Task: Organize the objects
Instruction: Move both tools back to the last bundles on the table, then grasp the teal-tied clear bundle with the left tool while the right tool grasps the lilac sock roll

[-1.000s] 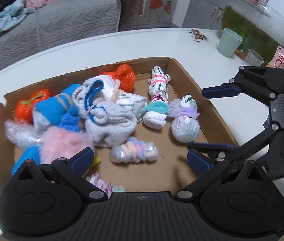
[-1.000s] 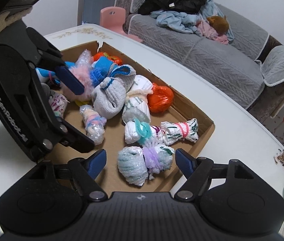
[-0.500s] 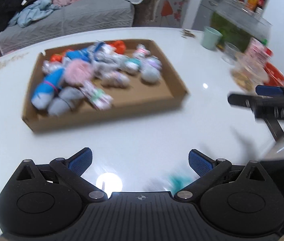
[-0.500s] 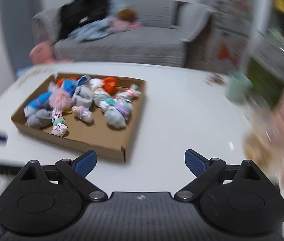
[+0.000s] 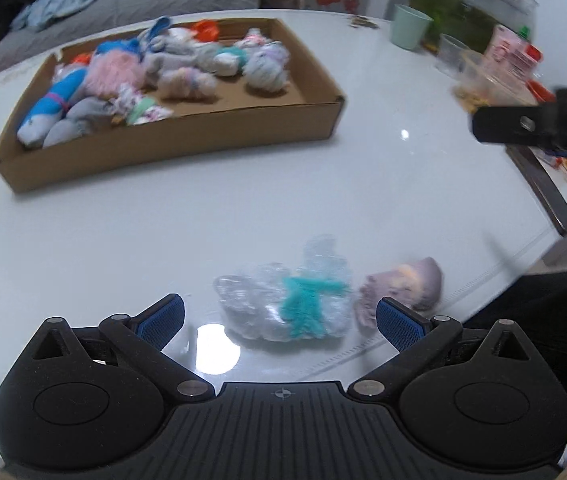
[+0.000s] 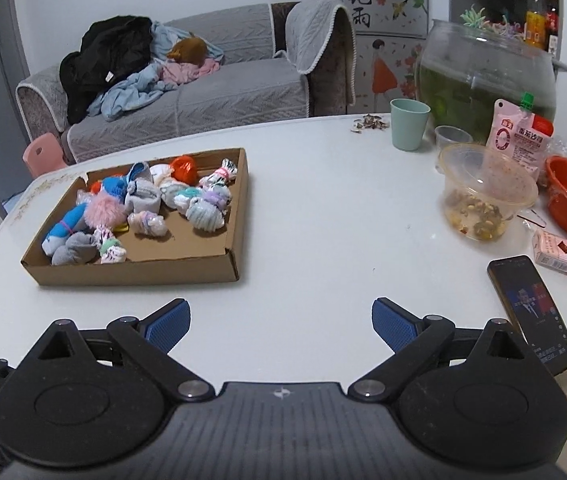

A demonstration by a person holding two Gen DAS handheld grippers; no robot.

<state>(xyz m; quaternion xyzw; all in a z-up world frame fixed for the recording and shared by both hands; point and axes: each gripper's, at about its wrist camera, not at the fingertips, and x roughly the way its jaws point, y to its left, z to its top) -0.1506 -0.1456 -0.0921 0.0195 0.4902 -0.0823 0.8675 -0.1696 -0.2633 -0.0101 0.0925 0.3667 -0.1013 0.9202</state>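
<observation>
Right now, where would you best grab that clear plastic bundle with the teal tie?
Grip the plastic-wrapped bundle across its waist at the teal tie, where it looks cinched narrowest. The open left gripper can come straight forward: the bundle lies flat between its jaws already.

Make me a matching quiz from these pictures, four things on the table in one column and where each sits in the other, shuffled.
Things:
1. pink pompom
2. clear bundle
3. phone
4. green cup

Places:
A. beside the fishbowl
B. inside the cardboard tray
C. near table edge, right of the right gripper
D. on the table between the left gripper fingers

Pairs: 1-B, 2-D, 3-C, 4-A
</observation>
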